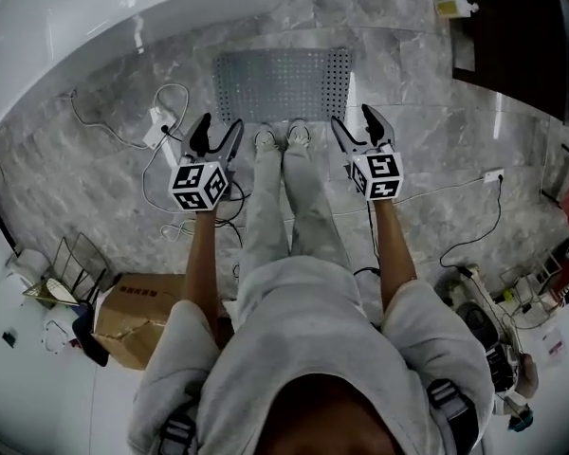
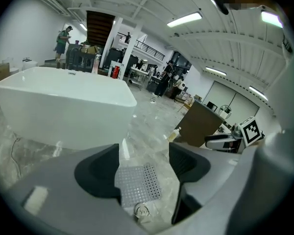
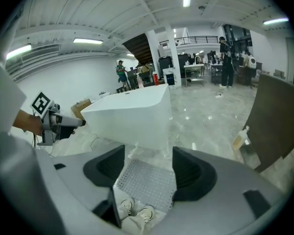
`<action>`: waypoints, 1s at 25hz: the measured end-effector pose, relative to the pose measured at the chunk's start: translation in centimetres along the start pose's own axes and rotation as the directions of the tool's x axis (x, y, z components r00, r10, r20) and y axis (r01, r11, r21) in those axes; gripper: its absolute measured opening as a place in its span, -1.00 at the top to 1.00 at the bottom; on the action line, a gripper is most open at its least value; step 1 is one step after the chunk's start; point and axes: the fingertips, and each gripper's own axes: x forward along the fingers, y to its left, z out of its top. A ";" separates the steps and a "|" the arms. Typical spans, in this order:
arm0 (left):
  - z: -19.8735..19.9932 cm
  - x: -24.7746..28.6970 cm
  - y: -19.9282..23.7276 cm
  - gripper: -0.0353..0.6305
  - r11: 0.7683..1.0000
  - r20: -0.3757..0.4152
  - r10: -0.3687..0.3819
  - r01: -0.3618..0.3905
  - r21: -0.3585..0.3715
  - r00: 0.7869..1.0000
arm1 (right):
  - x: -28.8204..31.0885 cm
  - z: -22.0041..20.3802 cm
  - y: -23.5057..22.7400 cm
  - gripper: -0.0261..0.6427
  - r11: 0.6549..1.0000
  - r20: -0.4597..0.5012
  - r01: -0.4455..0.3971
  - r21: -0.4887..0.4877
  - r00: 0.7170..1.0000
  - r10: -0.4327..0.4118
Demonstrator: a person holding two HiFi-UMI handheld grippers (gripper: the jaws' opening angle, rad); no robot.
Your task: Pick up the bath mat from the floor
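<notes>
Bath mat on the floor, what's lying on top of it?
Nothing lies on the bath mat; its perforated surface shows bare. The person's shoes stand at its near edge, hiding whether their toes overlap it.

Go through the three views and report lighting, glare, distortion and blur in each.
Head view: dim, strong fisheye curving the bathtub, light streaks glaring on the marble floor beside the bath mat. Left gripper view: dark round vignette, bright ceiling tubes, near jaws soft, mat's holes readable. Right gripper view: same vignette and curvature, even light, mat's holes clear.

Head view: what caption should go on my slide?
Left gripper and right gripper, both open, near bath mat by bathtub.
</notes>
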 end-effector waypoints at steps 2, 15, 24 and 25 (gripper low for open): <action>-1.9 2.1 1.2 -0.08 1.000 -0.022 -0.011 0.011 -0.004 1.000 | 1.4 -1.6 -0.2 0.06 1.000 -0.013 0.002 0.012 1.000 -0.002; -12.7 12.7 6.9 -0.08 0.998 -0.086 -0.063 0.062 -0.021 0.994 | 9.4 -14.4 -2.0 0.06 0.999 -0.136 0.037 0.040 0.990 -0.031; -18.6 18.1 10.1 -0.08 0.998 -0.107 -0.066 0.065 -0.006 0.992 | 13.5 -23.1 -5.5 0.02 0.993 -0.195 0.082 0.091 0.979 -0.063; -19.4 18.6 10.5 -0.08 0.998 -0.114 -0.068 0.069 -0.002 0.991 | 14.1 -24.1 -6.0 0.01 0.992 -0.204 0.090 0.091 0.976 -0.070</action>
